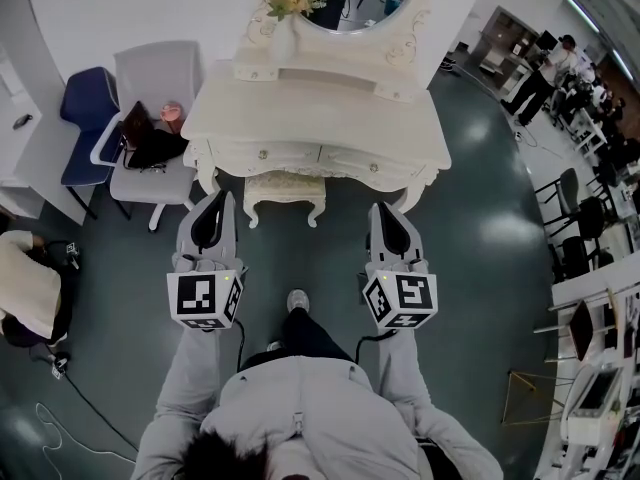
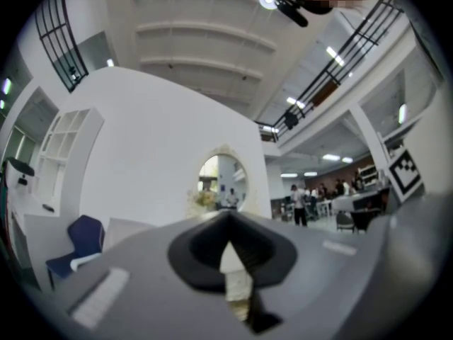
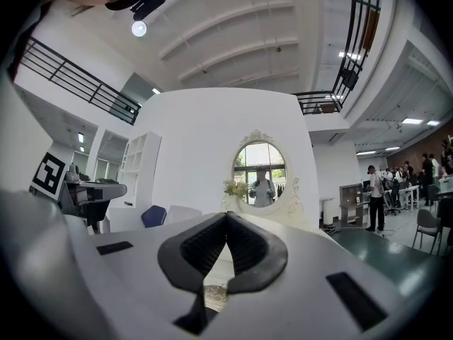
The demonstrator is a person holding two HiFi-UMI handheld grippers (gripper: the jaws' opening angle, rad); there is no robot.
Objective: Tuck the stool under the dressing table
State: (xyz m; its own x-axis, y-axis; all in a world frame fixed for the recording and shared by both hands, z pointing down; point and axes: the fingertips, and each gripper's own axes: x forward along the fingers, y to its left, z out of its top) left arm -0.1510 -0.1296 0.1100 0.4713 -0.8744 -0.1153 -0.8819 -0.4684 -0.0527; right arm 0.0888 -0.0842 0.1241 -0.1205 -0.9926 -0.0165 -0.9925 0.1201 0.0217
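The cream stool point(image 1: 285, 190) stands under the cream dressing table point(image 1: 320, 118), with only its near edge and front legs showing in the head view. The table's oval mirror point(image 3: 260, 164) faces me. My left gripper point(image 1: 211, 208) is shut and empty, held in the air a little short of the stool's left side. At the same height my right gripper point(image 1: 391, 220) is shut and empty too, off the stool's right side. Between the closed fingers of each gripper view a sliver of the stool point(image 2: 236, 280) point(image 3: 214, 293) shows.
A white office chair point(image 1: 152, 173) with a dark bag stands left of the table, a blue chair point(image 1: 85, 118) behind it. A flower vase point(image 1: 288, 13) sits on the table's shelf. Desks, chairs and several people point(image 1: 545, 68) fill the right side.
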